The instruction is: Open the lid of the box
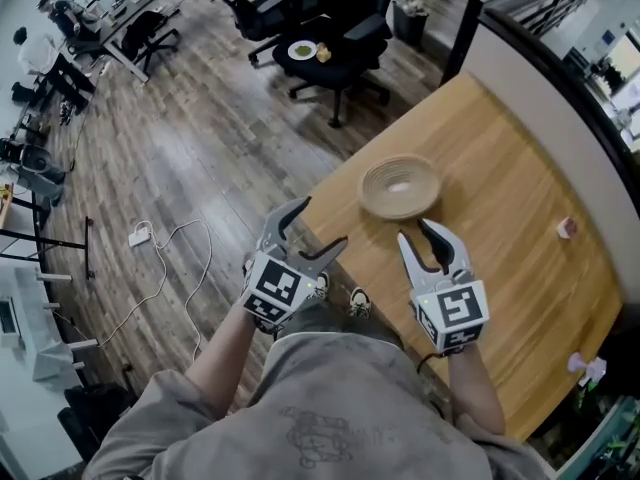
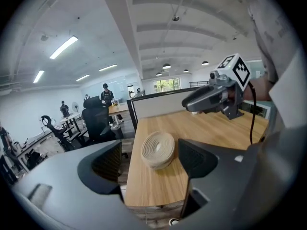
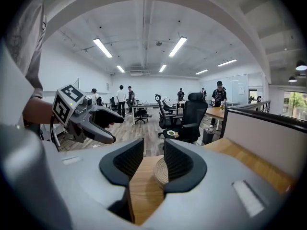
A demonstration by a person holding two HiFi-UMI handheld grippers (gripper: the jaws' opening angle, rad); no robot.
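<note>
A round woven box [image 1: 400,188] with its lid on sits near the left edge of the wooden table [image 1: 520,268]. My left gripper [image 1: 318,225] hangs open just off the table's edge, to the box's near left; the box [image 2: 158,149] shows between its jaws at a distance. Over the table's near edge, my right gripper [image 1: 418,233] is open, just short of the box and not touching it. In the right gripper view the box [image 3: 159,171] is partly hidden behind the right jaw. Nothing is held by either gripper.
A small pink object [image 1: 567,228] lies on the table at the far right. A grey partition [image 1: 560,88] runs along the table's far side. An office chair [image 1: 330,48] carrying a plate stands on the wooden floor beyond. A white cable [image 1: 150,236] lies on the floor at the left.
</note>
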